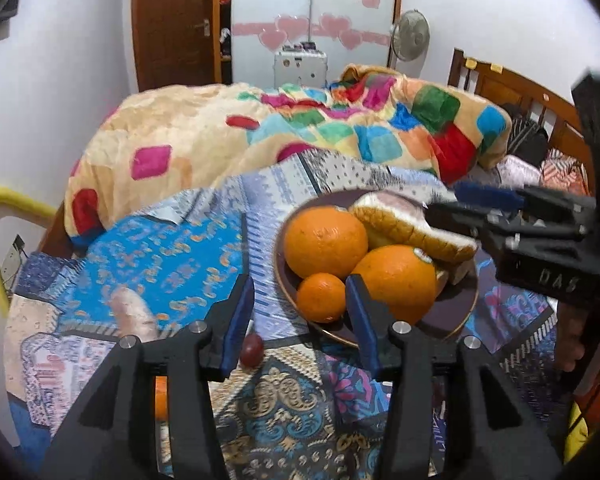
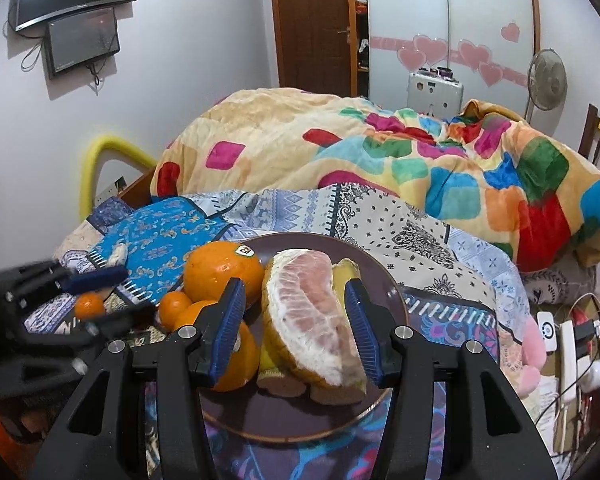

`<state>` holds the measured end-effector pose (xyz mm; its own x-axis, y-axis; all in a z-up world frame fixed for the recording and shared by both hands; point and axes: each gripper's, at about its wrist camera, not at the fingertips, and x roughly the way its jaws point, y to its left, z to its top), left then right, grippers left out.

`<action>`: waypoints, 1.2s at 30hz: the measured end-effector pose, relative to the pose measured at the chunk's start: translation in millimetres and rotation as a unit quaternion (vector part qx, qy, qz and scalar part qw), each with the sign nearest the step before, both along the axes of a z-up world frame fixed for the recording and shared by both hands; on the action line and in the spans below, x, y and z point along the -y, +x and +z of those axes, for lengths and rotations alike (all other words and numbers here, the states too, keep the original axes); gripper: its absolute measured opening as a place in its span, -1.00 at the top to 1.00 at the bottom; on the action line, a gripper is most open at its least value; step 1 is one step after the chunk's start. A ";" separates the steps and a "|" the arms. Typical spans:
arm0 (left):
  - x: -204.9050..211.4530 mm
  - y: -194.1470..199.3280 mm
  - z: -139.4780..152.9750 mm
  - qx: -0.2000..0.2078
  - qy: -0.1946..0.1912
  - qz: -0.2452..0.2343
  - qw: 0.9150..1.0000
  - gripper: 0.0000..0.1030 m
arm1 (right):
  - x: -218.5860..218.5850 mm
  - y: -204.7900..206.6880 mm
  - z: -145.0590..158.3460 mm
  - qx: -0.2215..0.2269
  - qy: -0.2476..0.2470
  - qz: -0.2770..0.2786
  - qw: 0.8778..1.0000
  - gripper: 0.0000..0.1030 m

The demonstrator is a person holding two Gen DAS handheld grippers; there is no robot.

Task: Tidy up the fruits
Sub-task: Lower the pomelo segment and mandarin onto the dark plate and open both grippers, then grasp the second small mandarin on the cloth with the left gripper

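A dark plate point(image 1: 456, 312) on the patterned bedspread holds two big oranges point(image 1: 326, 240), a small orange point(image 1: 321, 297) and a peeled pomelo wedge point(image 1: 408, 224). My left gripper point(image 1: 300, 320) is open and empty, just in front of the plate's left rim. A red grape point(image 1: 252, 350) lies between its fingers on the cloth, and a small orange point(image 1: 161, 398) shows under its left finger. My right gripper point(image 2: 296, 320) is open around the pomelo wedge point(image 2: 316, 312) on the plate point(image 2: 388, 280), its right pad beside the peel; whether the pad touches it I cannot tell. It also shows at the right of the left wrist view point(image 1: 452, 208).
A pale oblong fruit or root point(image 1: 134, 314) lies on the blue cloth left of the plate. A colourful blanket point(image 1: 300, 128) is heaped behind. A wooden headboard point(image 1: 520, 92) stands at the right. Cables and chargers point(image 2: 572, 336) lie right of the bed.
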<state>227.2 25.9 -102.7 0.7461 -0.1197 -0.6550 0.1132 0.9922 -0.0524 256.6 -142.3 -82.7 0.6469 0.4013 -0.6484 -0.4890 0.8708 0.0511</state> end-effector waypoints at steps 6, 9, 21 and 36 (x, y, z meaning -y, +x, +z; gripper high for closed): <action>-27.3 -18.5 26.2 0.023 0.003 0.024 0.999 -0.09 | 4.6 -17.9 8.6 0.017 -0.002 0.001 1.000 0.06; -41.3 -25.5 27.6 0.023 0.017 0.041 0.999 -0.16 | 6.2 -25.2 10.0 0.023 -0.004 0.003 1.000 0.06; -79.3 -34.3 -34.9 -0.056 0.014 0.069 0.996 -0.15 | 9.5 -37.6 -6.8 0.015 -0.015 0.008 1.000 0.06; -66.2 -36.9 -53.0 -0.059 0.051 0.070 0.994 0.35 | 18.2 -54.0 -26.1 -0.007 -0.012 0.008 1.000 0.06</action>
